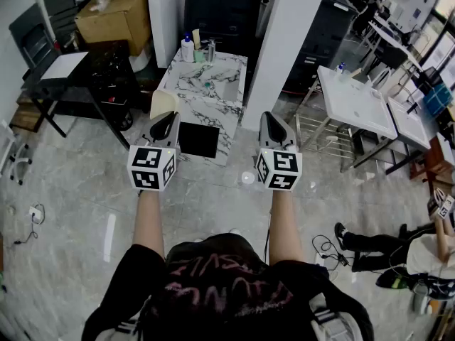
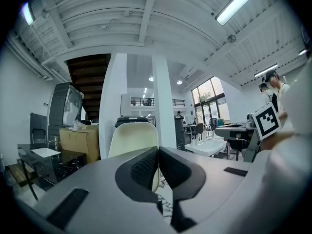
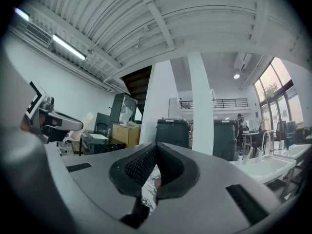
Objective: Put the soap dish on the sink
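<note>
The left tool (image 1: 164,125) was shut, its two dark ribbed pads pressed flat together with nothing between them, as the left gripper view showed (image 2: 158,152). The right tool (image 1: 274,126) was the same: jaws together and empty (image 3: 156,152). Both were held out side by side at arm's length, level with each other, above the grey floor (image 1: 85,204) and short of the marble table (image 1: 192,109), touching nothing.

Just past the left tool's tip stood a cream chair (image 1: 161,103), set against the near left corner of the marble table; its back filled the middle of the left gripper view (image 2: 132,136). The sink (image 1: 229,89) was a shallow basin let into the right side of that marble top. A small teal thing lay on the marble just left of the sink; it looked like the soap dish (image 1: 208,84), though it was too small to be sure. It was well apart from both tools. At the far end of the table a few bottles (image 1: 188,48) stood together.

A white pillar (image 1: 295,41) rose to the right of the table, and white tables (image 1: 355,101) stood beyond it. To the left were a black desk (image 1: 71,69) and a cardboard box (image 1: 114,9). At the lower right, a person (image 1: 426,251) sat on the floor.
</note>
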`<state>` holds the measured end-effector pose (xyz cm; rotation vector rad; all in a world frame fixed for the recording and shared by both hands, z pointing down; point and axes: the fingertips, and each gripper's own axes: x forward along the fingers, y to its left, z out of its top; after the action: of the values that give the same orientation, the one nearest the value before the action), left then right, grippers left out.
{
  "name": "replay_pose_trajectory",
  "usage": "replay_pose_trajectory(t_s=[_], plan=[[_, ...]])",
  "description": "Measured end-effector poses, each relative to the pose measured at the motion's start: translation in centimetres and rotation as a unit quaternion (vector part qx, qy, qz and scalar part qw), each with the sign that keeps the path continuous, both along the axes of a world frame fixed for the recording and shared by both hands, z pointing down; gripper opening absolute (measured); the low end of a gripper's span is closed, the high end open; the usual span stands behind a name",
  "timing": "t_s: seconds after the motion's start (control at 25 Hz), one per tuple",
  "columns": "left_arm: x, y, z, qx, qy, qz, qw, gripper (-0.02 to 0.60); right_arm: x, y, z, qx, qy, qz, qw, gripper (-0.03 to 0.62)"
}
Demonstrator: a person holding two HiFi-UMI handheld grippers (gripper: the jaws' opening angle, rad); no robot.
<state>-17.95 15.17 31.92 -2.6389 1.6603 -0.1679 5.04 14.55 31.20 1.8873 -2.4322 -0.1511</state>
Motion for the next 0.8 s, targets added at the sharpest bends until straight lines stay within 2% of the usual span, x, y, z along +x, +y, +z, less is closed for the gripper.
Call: replay_pose_trajectory(t_s=[0.24, 0.6, 0.8], plan=[[0.2, -0.2, -0.4, 0.003, -0.001, 0.001, 1.0, 0.02, 0.6, -0.4, 0.0, -0.005, -0.022, 0.004, 1.0, 0.012], [1.0, 0.2, 0.9, -0.008, -0.001, 0.008, 0.9999, 0.02, 0.6, 0.2, 1.7, -0.017, -0.009, -0.004, 1.0, 0.014], [0.2, 0.4, 1.2, -0.01, 0.002, 0.007, 0.9999, 0.02, 0.0, 0.5, 2.4, -0.028, 0.01, -0.006, 1.0, 0.014]])
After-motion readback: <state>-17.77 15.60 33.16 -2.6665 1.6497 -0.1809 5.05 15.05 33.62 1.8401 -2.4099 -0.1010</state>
